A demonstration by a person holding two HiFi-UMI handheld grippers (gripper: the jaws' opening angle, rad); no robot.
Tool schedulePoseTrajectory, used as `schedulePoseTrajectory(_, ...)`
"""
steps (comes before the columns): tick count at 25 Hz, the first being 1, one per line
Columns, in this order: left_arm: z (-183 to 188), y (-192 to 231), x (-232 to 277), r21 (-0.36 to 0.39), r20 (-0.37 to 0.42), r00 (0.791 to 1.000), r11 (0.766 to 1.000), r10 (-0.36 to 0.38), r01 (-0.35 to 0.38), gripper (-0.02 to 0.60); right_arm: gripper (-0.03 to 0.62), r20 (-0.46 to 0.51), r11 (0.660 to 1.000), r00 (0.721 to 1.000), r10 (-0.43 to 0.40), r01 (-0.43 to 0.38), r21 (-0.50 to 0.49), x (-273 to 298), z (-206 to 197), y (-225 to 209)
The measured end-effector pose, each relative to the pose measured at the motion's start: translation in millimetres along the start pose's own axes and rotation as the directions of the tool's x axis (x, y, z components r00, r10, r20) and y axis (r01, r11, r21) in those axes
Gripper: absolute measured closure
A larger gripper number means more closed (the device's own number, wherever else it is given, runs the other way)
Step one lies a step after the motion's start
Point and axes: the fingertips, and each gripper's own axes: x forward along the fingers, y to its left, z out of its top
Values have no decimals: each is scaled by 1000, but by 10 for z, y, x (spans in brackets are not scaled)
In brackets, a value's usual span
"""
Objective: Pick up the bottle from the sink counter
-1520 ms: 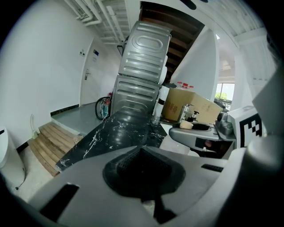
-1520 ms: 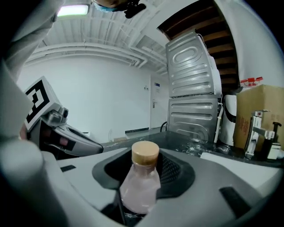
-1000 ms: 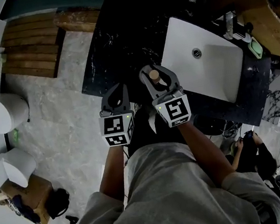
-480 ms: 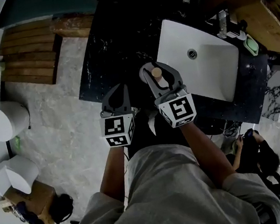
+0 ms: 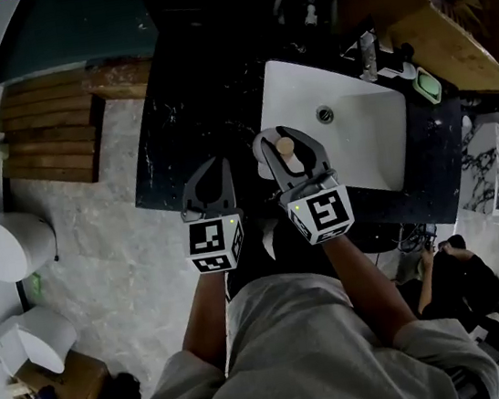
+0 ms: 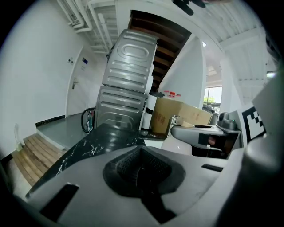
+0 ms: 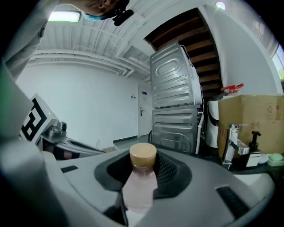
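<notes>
A pale pink bottle (image 7: pixel 140 184) with a tan cap (image 5: pixel 285 146) stands upright between the jaws of my right gripper (image 5: pixel 287 150), which is shut on it and holds it above the front rim of the white sink (image 5: pixel 365 136). In the right gripper view the cap rises above the dark pads (image 7: pixel 171 170) and the bottle's body fills the gap. My left gripper (image 5: pixel 212 177) hangs beside it to the left over the black marble counter (image 5: pixel 177 112); its jaws meet with nothing between them.
A faucet (image 5: pixel 367 53) and a green soap dish (image 5: pixel 428 86) sit behind the sink, with a pump bottle (image 7: pixel 254 148) beside them. Stacked steel machines (image 7: pixel 175 102) and a cardboard box (image 7: pixel 248 122) stand beyond the counter. Wooden steps (image 5: pixel 42 131) and a white toilet (image 5: pixel 12 246) are at left.
The right gripper keeps the bottle in the same grip. Counter and sink have slid left and down in the head view, so both grippers now sit closer to the sink's front rim.
</notes>
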Motion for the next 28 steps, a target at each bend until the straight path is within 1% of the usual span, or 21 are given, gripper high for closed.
schedulePoseTrajectory(4, 268, -209, 95, 53, 51, 998, 998, -29, 26, 569, 465, 22, 999, 998, -53, 52, 6, -139, 128, -224)
schedulePoseTrajectory(7, 416, -383, 154, 54, 79, 995, 997, -57, 53, 569, 465, 33, 996, 995, -90, 90, 10, -268, 217, -401)
schedulePoseTrajectory(9, 493, -516, 202, 59, 92, 993, 995, -80, 75, 569, 465, 40, 993, 992, -120, 120, 13, -364, 263, -523)
schedulePoseTrajectory(14, 669, -854, 335, 116, 108, 983, 984, -146, 133, 569, 465, 59, 981, 979, -195, 194, 27, -595, 378, -832)
schedulePoseTrajectory(18, 775, -1123, 416, 144, 116, 974, 974, -194, 177, 569, 465, 78, 969, 966, -246, 245, 32, -831, 481, -1063)
schedulePoseTrajectory(21, 850, -1324, 458, 141, 126, 962, 965, -241, 223, 569, 465, 90, 958, 954, -287, 285, 38, -1010, 548, -1221)
schedulePoseTrajectory(23, 884, -1445, 479, 141, 125, 955, 958, -269, 252, 569, 465, 98, 947, 942, -321, 317, 47, -1130, 586, -1314)
schedulePoseTrajectory(28, 1012, -1710, 458, 189, 129, 935, 933, -331, 305, 569, 465, 118, 917, 909, -399, 395, 58, -1426, 703, -1465)
